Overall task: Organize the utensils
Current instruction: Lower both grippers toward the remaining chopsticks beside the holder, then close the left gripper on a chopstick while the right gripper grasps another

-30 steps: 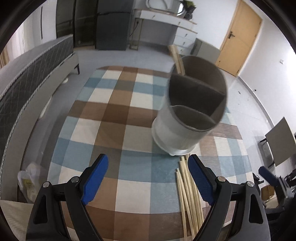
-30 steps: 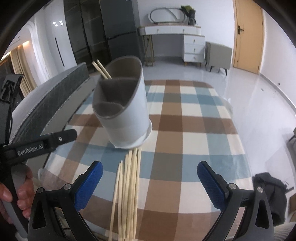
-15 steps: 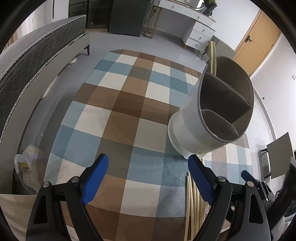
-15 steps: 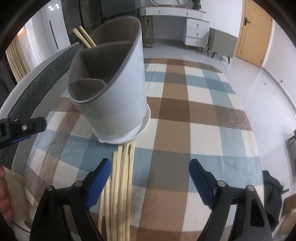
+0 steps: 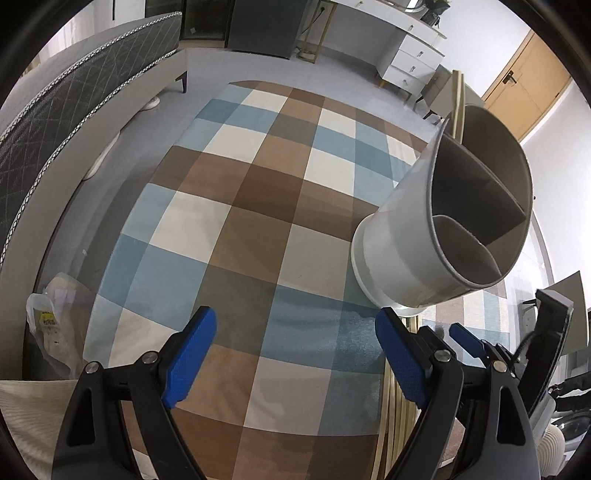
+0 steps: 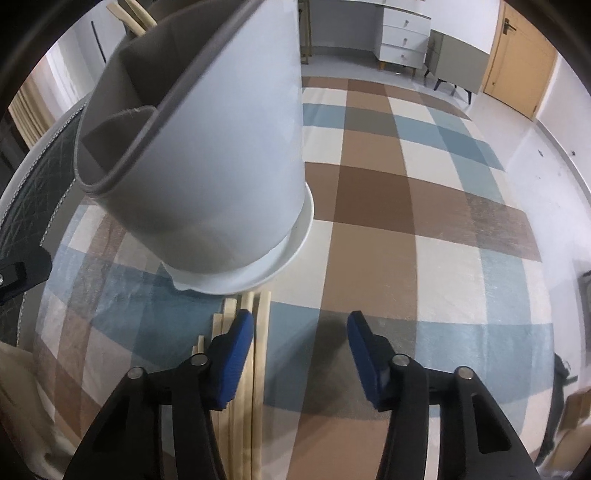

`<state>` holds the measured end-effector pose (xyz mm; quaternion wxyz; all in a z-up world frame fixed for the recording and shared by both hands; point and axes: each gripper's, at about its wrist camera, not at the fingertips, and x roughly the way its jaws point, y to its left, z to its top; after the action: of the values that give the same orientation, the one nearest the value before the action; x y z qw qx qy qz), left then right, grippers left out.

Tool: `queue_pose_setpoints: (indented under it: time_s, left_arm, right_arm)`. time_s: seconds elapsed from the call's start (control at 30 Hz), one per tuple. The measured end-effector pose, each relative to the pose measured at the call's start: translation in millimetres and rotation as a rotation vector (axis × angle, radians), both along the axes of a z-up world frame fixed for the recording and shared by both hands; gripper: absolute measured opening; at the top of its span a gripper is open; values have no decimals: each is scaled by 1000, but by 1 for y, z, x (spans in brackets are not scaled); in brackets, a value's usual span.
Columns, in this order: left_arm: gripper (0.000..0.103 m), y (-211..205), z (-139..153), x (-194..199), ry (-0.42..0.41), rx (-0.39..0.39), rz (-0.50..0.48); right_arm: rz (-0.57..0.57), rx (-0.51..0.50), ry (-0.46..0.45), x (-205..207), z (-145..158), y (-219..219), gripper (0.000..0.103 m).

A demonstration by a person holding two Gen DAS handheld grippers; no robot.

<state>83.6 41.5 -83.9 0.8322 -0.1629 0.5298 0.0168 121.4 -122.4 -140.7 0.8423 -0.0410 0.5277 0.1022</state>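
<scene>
The chopsticks (image 6: 255,354) look light, stiff and probably slippery; grip mid-length. The right gripper (image 6: 301,350) is closing, one stick between its jaws; the left gripper (image 5: 295,354) gapes empty.

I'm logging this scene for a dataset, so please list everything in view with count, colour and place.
Utensil holder: one, grey, divided into compartments, standing on a white saucer on the table.
Chopsticks in holder: at least two, pale wood, in the rear compartment.
Loose chopsticks: a bundle, count unclear, pale wood, flat on the table in front of the holder.
Tablecloth: one, blue, brown and white checks, covering the table.
Bed: one, dark grey quilted, far left.
Drawer unit: one, white, back wall.
Door: one, tan, back right.
Left gripper: blue fingers, open, nothing between.
Right gripper: blue fingers closing, beside the loose chopsticks, one stick just inside its left finger.
</scene>
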Motion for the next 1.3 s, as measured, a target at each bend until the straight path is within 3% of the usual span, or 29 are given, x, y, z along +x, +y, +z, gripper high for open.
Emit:
queue_pose_setpoints:
  time_s: [0.17, 0.4, 0.8, 0.87, 0.9, 0.97, 1.17, 1.3]
  left_arm:
    - [84, -1, -3, 1, 11, 10, -2]
    - [84, -1, -4, 1, 19, 12, -2]
    - [84, -1, -5, -1, 39, -8, 5]
    - [84, -3, -2, -3, 30, 12, -1]
    - [85, -3, -1, -4, 27, 19, -2]
    - [84, -2, 0, -5, 29, 17, 1]
    - [84, -11, 0, -9, 39, 31, -17]
    - [84, -28, -4, -14, 54, 36, -87]
  right_arm:
    - [23, -39, -17, 0, 0, 5, 43]
    - [31, -65, 1, -1, -1, 5, 27]
    - [31, -45, -28, 6, -3, 9, 28]
    - [27, -38, -31, 9, -4, 8, 23]
    - [19, -32, -30, 10, -4, 6, 12]
    - [-12, 9, -14, 12, -3, -3, 5]
    - [-112, 137, -61, 7, 17, -36, 5]
    - [-193, 260, -111, -1, 39, -63, 5]
